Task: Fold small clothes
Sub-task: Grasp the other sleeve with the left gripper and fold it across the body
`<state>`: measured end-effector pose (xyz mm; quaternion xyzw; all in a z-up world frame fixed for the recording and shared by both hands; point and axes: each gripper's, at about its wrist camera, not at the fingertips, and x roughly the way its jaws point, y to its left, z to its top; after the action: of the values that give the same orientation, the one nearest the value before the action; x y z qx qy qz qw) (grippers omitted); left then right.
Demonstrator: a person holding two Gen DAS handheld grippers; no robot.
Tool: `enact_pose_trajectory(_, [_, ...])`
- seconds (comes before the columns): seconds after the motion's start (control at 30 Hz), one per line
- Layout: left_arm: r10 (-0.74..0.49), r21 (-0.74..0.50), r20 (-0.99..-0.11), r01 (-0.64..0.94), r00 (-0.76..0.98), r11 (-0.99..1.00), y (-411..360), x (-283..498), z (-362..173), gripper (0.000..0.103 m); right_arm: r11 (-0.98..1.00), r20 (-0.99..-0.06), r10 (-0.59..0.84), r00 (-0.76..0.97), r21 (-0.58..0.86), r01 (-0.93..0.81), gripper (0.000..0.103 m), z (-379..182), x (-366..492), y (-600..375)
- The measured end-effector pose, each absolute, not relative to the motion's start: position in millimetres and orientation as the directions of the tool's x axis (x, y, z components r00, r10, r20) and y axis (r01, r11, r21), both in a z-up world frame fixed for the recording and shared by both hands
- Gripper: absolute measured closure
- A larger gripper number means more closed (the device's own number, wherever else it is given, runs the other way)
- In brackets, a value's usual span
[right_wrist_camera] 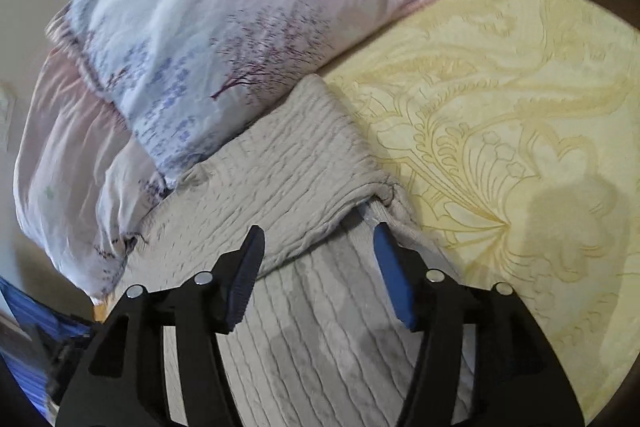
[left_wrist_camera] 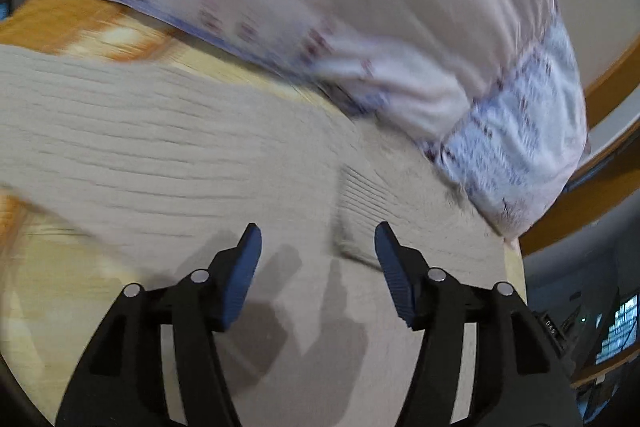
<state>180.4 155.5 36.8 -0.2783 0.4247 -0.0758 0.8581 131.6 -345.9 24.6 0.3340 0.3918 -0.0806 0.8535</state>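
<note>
Both my tongs are hanging released right over the beige ribbed knit top point(right_wrist_camera: 288, 167), so it's directly below and ahead. Right tongs point(right_wrist_camera: 318, 247) are sitting nearest its folded-over edge; left tongs point(left_wrist_camera: 318, 247) are hovering over the flat part. It's lying on the bed, touching the pillow point(right_wrist_camera: 208, 39).

Floral pillow point(right_wrist_camera: 208, 39) on yellow patterned bedspread point(right_wrist_camera: 500, 107), wooden bed frame point(left_wrist_camera: 608, 95) behind
</note>
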Motion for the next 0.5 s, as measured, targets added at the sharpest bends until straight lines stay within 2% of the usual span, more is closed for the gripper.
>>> enact_pose_trajectory(0.07, [-0.32,-0.541,-0.678,-0.154,0.662,0.827,191,161,44,0.043,0.786,-0.715,0.131,0.687,0.497,0.368,0.036,28,129,-339])
enact_pose_trajectory(0.23, [-0.158,-0.555,-0.696,-0.386,0.7,0.737,297,116,40,0.045,0.824,-0.695,0.244,0.677,0.516,0.233,0.035,23,131,-312])
enact_pose_trajectory(0.4, [-0.096,-0.596,-0.712,-0.527,0.695,0.606,357,98,23,0.048,0.848,-0.7,0.286,0.654,0.502,0.167,0.035,20,133,-293])
enact_pose_trajectory(0.5, [-0.128,-0.653,-0.695,-0.546,0.707,0.525,375,98,11,0.055,0.852,-0.7,0.294,0.65,0.501,0.154,0.035,20,132,-290])
